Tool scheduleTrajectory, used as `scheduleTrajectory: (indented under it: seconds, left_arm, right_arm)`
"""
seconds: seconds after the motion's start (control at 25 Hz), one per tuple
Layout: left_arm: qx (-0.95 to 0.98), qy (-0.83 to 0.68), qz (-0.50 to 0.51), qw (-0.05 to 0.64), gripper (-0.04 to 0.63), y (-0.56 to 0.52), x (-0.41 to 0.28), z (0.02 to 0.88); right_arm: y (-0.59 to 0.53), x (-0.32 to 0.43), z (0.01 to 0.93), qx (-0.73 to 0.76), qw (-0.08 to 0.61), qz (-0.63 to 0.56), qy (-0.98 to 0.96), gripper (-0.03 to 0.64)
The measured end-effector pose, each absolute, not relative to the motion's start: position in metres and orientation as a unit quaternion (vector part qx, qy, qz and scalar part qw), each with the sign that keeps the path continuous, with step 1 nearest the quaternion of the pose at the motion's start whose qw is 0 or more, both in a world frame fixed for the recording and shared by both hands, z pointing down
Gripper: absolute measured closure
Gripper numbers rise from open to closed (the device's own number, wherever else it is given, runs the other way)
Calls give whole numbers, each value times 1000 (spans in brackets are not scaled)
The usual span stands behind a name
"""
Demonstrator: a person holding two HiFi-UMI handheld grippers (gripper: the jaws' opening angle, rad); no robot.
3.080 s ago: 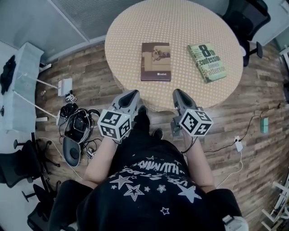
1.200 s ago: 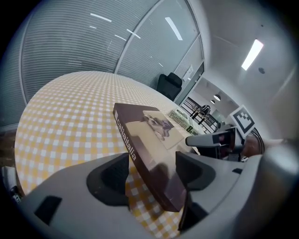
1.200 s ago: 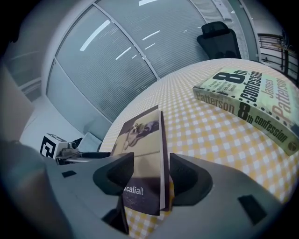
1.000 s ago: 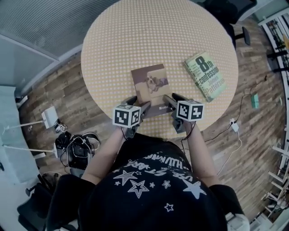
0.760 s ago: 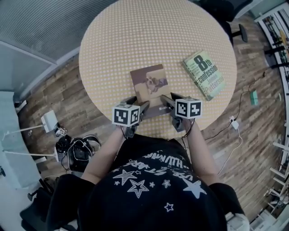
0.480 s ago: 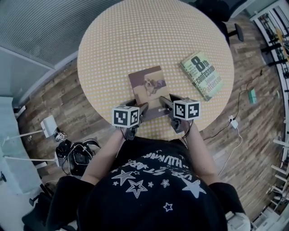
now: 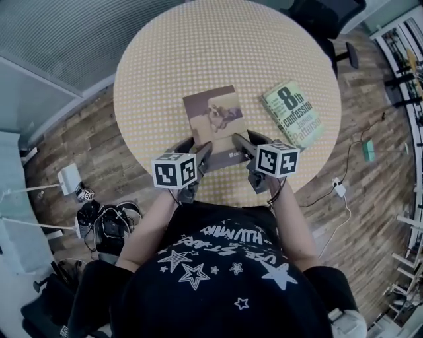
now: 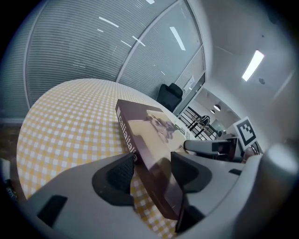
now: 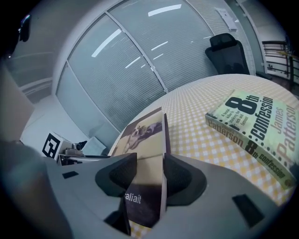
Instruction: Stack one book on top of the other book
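Note:
A brown book [image 7: 213, 119] with a dog picture on its cover lies nearest me on the round checked table [image 7: 198, 46]. My left gripper [image 7: 196, 148] has the book's near left corner between its jaws, which are closing on it. My right gripper [image 7: 241, 142] does the same at the near right corner. In the left gripper view the brown book [image 8: 149, 135] slants up off the tablecloth between the pads of my left gripper [image 8: 152, 170]. In the right gripper view the brown book [image 9: 145, 135] sits inside my right gripper [image 9: 149, 175]. The green "8th Confession" book [image 7: 295, 113] [image 9: 252, 135] lies flat to the right.
A black office chair [image 7: 324, 16] stands beyond the table's far right edge. On the wooden floor to my left lie tangled cables and dark gear [image 7: 106, 221] and a white box [image 7: 69, 178]. Glass walls with blinds [image 8: 93, 46] run behind the table.
Both grippers reached the brown book's near corners, closed round them and have risen a little, so the book's near end is off the table. The green book stays put.

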State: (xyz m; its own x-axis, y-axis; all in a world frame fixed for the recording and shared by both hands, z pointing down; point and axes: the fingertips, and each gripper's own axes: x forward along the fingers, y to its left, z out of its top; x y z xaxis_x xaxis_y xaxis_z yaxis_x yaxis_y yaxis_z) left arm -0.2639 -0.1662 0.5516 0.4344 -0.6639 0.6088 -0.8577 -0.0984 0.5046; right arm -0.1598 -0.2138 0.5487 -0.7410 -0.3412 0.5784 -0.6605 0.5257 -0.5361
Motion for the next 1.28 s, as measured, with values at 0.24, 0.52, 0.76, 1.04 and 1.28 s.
scheduleTrajectory:
  seconds: [0.24,0.52,0.76,1.04,1.28]
  left_arm:
    - [704,-564,88,423,347,-165,-261,538]
    - [667,-613,55,419,345,-172,-233,524]
    - [644,-647,37,406,347,-187,-197,507]
    - [628,-679,37,379,348,-206,-150,498]
    - [598,-714,18,364,350,-205,-120,492]
  right_arm:
    - [-223,-159,536,241,198,384,-869,430]
    - [-242,-137,520,189,189,375,-888,443]
    - [-265,-105,507,151,184,375,-896,447]
    - [-288,-63,502,122,179,372,-903,448]
    - [-295,-39,497,74,175,367,-911,447]
